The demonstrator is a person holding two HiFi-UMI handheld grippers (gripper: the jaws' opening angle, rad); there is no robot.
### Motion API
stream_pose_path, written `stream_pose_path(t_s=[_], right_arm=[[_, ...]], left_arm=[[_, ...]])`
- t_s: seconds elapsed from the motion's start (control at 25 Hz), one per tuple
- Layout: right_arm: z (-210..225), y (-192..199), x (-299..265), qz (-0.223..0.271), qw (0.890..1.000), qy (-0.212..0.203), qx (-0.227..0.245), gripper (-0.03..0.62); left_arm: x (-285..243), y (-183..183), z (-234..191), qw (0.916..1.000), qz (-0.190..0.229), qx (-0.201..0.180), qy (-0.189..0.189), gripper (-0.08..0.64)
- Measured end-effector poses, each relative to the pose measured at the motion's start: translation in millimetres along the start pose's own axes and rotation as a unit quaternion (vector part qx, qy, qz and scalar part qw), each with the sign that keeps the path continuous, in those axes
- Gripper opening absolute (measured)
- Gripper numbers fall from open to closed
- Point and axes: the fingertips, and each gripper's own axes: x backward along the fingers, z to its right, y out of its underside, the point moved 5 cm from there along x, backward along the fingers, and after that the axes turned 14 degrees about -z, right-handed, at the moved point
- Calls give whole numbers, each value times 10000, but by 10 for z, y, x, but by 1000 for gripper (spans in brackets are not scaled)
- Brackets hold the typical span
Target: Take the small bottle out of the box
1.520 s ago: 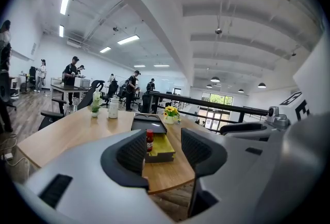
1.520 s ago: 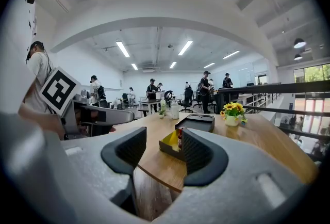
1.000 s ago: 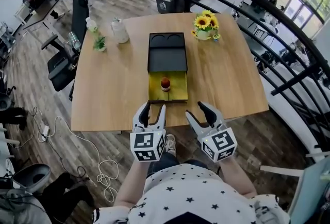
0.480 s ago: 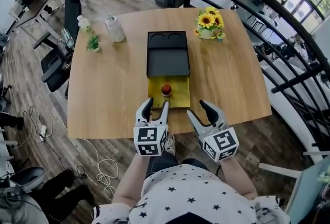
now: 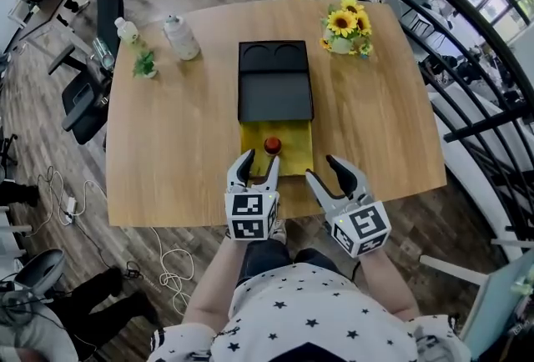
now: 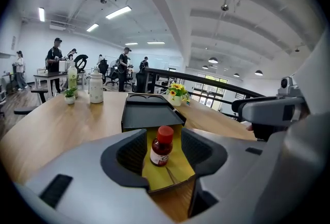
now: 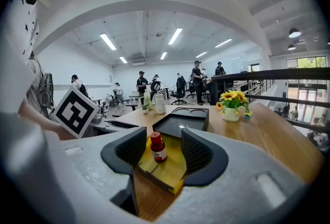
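A small brown bottle point(image 5: 272, 144) with a red cap stands upright in the yellow drawer part of a black box point(image 5: 275, 93) on the wooden table. My left gripper point(image 5: 254, 169) is open at the drawer's near left corner, its jaws framing the bottle point(image 6: 162, 145) in the left gripper view. My right gripper point(image 5: 331, 174) is open just right of the drawer's near edge, and the right gripper view looks past its jaws at the bottle point(image 7: 158, 147). Neither gripper touches the bottle.
A vase of sunflowers point(image 5: 349, 22) stands at the far right of the table point(image 5: 167, 160). A white bottle point(image 5: 180, 38), a small plant point(image 5: 146, 65) and a clear bottle point(image 5: 127, 30) stand at the far left. Office chairs and a railing surround the table.
Both grippers have moved forward towards the box; they now reach the drawer's near edge. The bottle and box have not moved on the table.
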Motion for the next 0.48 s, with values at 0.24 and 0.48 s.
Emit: stream_pose_path(t_s=[0.24, 0.48], right_arm=[[68, -11, -134, -93, 9999, -9, -84, 195], [129, -42, -260, -136, 9998, -18, -120, 195]], left_arm=[[-205, 18, -69, 9997, -249, -18, 7, 187], [-373, -10, -83, 9987, -469, -160, 72, 187]])
